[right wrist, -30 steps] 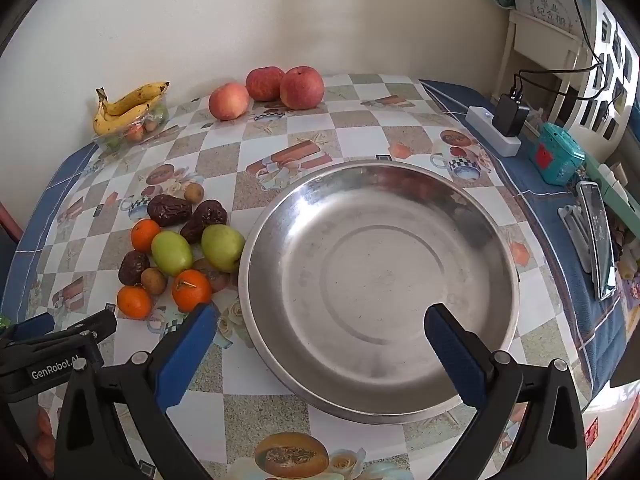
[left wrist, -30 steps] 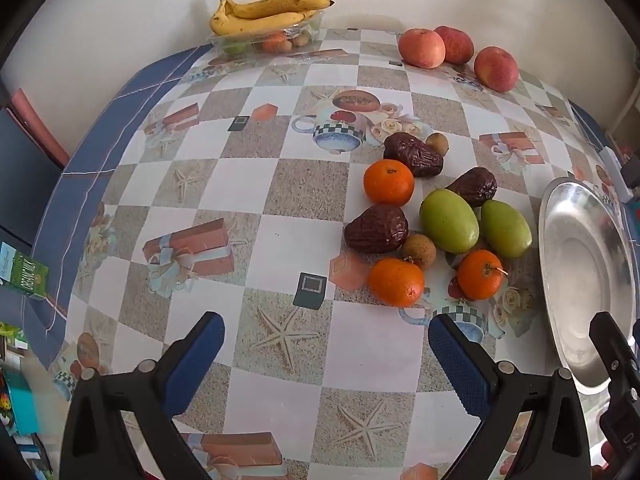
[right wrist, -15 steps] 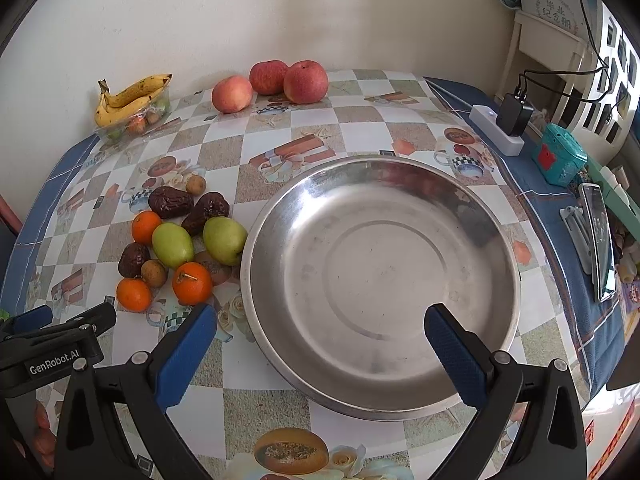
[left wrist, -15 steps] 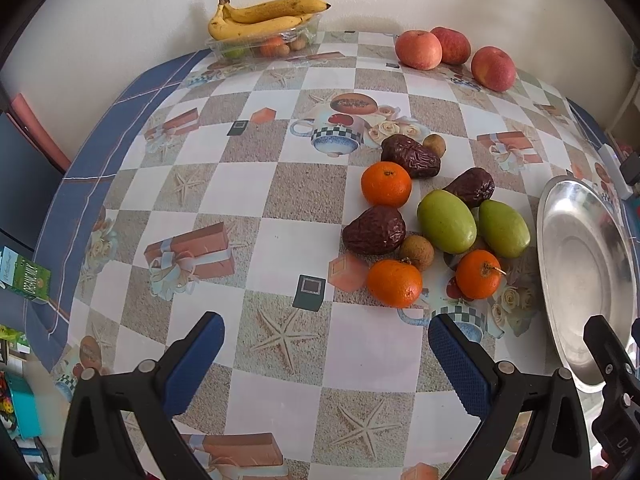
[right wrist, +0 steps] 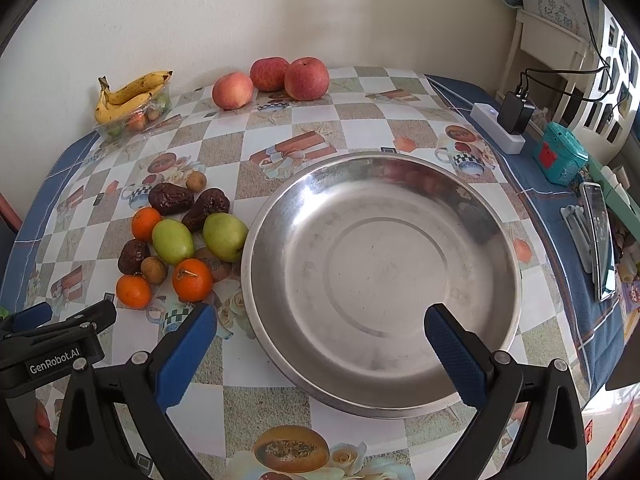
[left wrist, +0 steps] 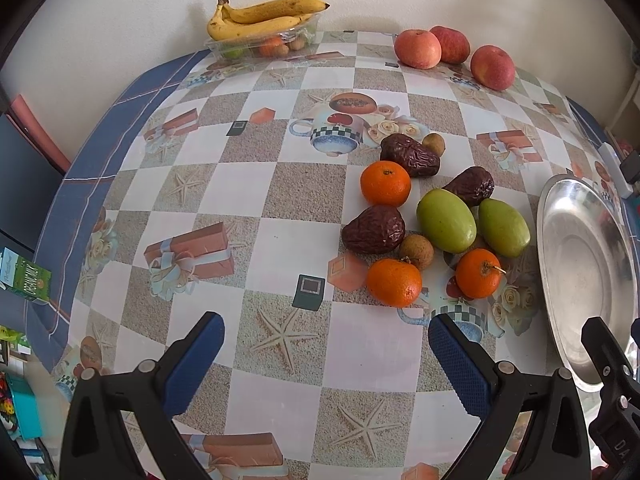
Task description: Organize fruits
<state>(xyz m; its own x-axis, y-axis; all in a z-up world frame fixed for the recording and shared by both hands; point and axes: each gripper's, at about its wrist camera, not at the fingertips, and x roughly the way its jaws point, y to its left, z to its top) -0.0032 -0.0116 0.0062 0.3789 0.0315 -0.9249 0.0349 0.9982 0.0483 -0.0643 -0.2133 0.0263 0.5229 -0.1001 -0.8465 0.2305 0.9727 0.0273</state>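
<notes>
Left gripper (left wrist: 324,344) and right gripper (right wrist: 320,332): fingers spread, holding nothing. The fruit cluster (left wrist: 432,220) lies on the counter (left wrist: 280,200) just beside the empty steel dish (right wrist: 380,280). Risk: round fruits roll if nudged during approach.

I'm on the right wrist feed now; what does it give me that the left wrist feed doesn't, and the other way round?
Only the right wrist view shows the whole inside of the steel pan, with no fruit in it, plus the power strip, teal box and phone on the blue cloth. Only the left wrist view shows the green carton off the table's left edge. Both show the loose fruit cluster, three apples, the bananas in their clear tray, and each open gripper, left and right.
</notes>
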